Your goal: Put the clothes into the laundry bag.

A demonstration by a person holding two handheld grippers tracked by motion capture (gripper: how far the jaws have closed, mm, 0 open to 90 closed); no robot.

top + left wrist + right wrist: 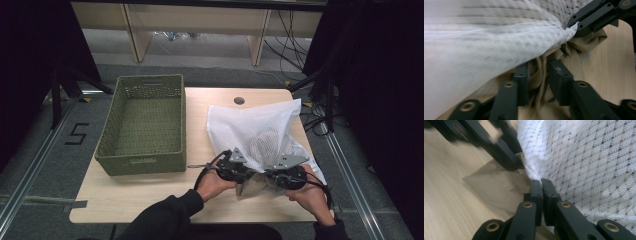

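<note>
Left gripper clamped on tan cloth; right gripper pinching white mesh bag edge, beside green basket.

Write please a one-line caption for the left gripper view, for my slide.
Left gripper pinching beige cloth beneath a white mesh bag on the wooden table.

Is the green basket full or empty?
Empty. The high view looks into the green basket and shows its bare woven bottom.
</note>
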